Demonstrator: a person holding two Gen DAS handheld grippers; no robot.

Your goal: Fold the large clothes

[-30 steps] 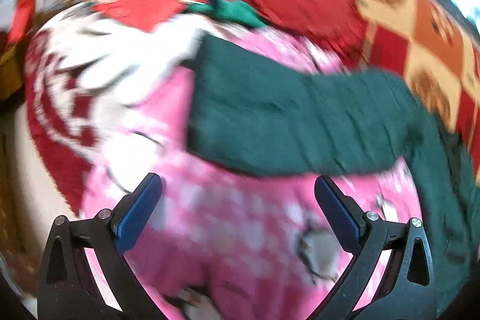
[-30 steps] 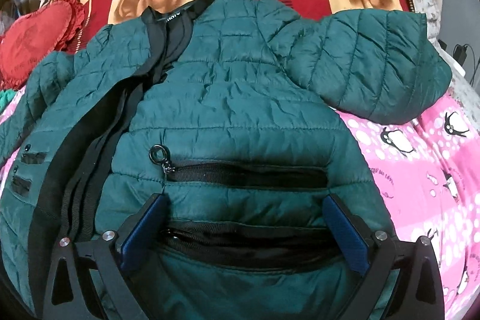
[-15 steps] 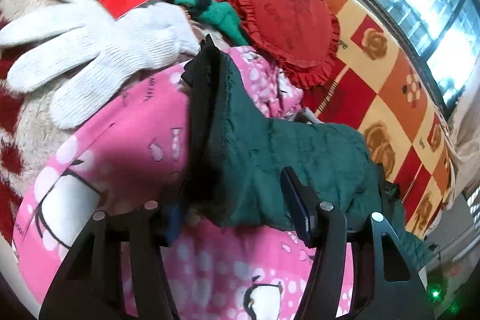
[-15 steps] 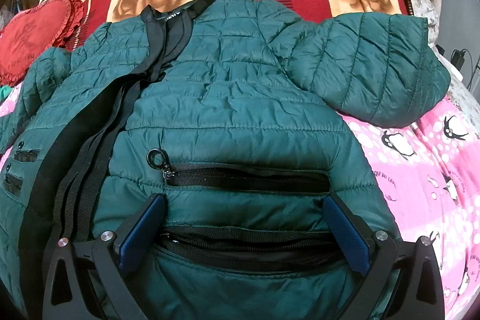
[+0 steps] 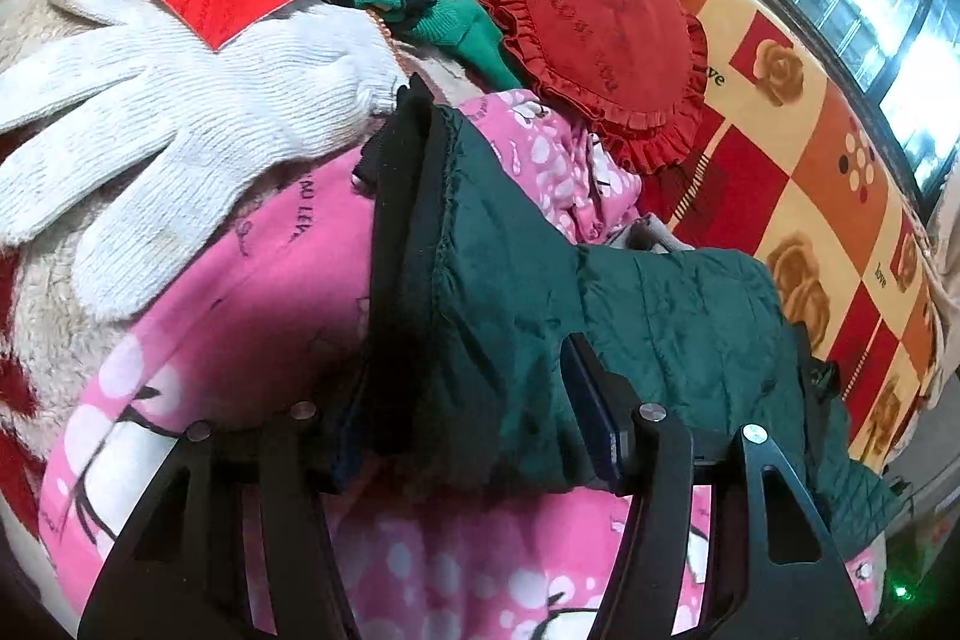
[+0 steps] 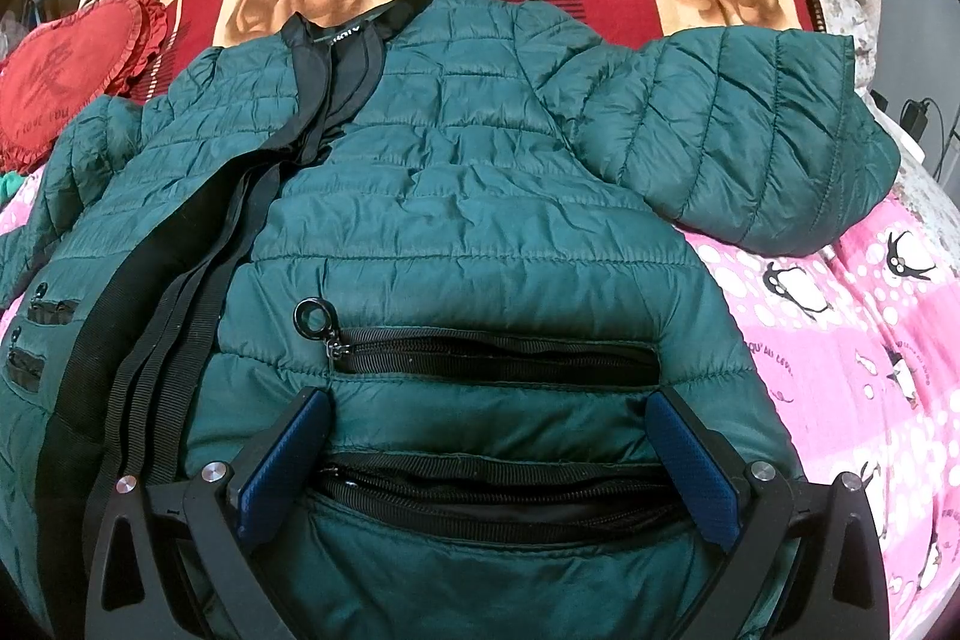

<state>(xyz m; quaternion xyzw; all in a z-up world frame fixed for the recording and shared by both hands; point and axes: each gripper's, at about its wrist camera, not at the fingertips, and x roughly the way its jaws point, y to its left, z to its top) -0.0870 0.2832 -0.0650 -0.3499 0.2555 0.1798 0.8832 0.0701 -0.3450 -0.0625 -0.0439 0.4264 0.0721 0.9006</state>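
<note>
green jacket (image 6: 468,196) lies spread on bed, over pink blanket (image 6: 840,316). left tongs (image 5: 480,400) closing on sleeve cuff (image 5: 480,280); get full pinch before lifting sleeve across chest. right tongs (image 6: 486,460) gape wide over pocket, gripping nothing.

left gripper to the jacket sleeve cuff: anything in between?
Nothing visible. The sleeve cuff already lies between the left gripper fingers as its jaws close on it. The white glove lies off to the side on the pink blanket, clear of the grip.
</note>
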